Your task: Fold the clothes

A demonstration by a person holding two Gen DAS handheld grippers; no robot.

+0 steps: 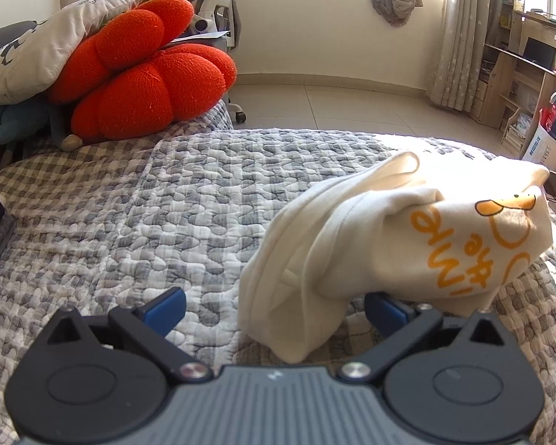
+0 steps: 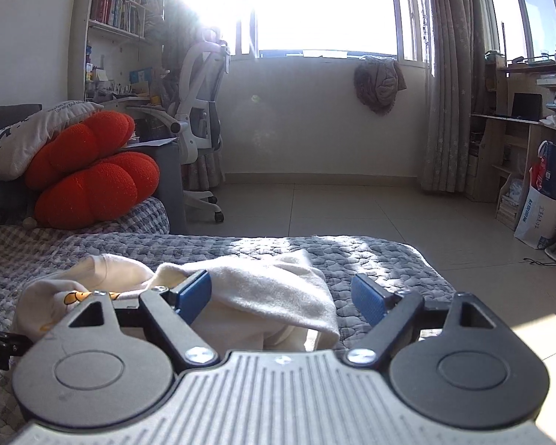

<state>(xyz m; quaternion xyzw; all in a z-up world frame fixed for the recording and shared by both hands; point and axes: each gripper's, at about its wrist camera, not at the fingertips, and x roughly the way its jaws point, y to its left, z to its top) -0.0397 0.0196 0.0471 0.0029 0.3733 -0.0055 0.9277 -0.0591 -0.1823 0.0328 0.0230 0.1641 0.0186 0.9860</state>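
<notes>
nearest in the left wrist view, the left gripper has its blue pads spread wide, nothing pinched; the near fold of the cream garment droops into the gap between them and covers part of the right-hand pad, though whether it touches that pad cannot be told. the garment sits bunched in a soft heap on the grey checked quilt, its orange print turned toward the right side of the view. to the left of the heap the quilt lies bare all the way to the red cushion and the white pillow leaning on it. the far edge of the quilt curves just behind the garment, with tiled floor beyond it.

in the right wrist view, the right gripper also stands spread, blue pads apart, with a flap of the cream garment lying between them and not pressed. the quilt's far edge runs just past the cloth and its right corner drops off near the right pad. beyond is open floor up to the wall, with an office chair at the left, a curtain and wooden shelves at the right.
</notes>
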